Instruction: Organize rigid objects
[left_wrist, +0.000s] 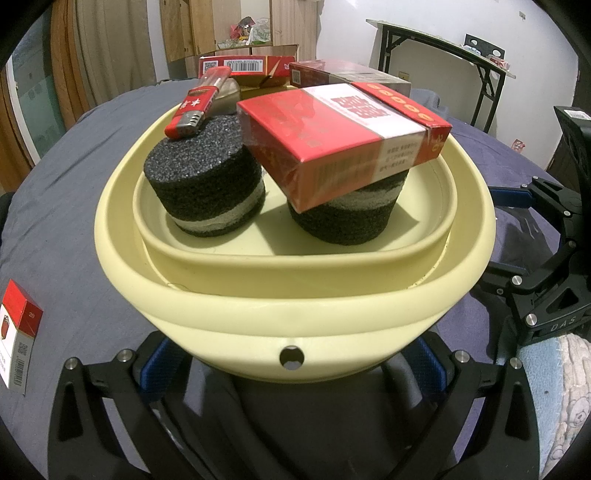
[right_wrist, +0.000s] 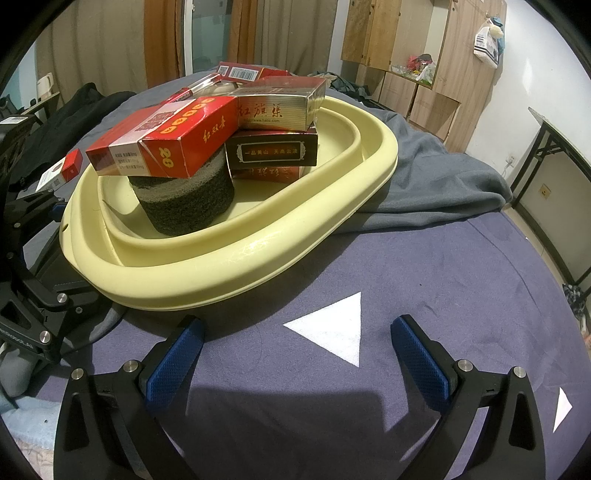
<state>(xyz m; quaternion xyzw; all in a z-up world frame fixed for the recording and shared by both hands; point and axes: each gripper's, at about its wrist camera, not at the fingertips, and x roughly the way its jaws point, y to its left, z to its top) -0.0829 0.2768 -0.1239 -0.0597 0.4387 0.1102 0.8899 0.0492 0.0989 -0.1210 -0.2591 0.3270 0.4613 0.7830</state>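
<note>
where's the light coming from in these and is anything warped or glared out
Left wrist view: the foam cylinders throw hard shadows rightward inside the yellow basin, so light comes from the left; fisheye bends the bed's edge. Right wrist view: the basin's shadow falls toward the camera, slight sheen on its rim, corners vignetted black.

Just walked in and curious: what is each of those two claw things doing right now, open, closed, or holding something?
Left gripper: closed on the near wall of the cream basin.
Right gripper: open, holding nothing, above the blue cloth.

Home bedroom: wooden wardrobe (right_wrist: 399, 44), curtains (right_wrist: 295, 33), bedsheet (right_wrist: 406, 280), folding table (left_wrist: 443, 55) by wall.
</note>
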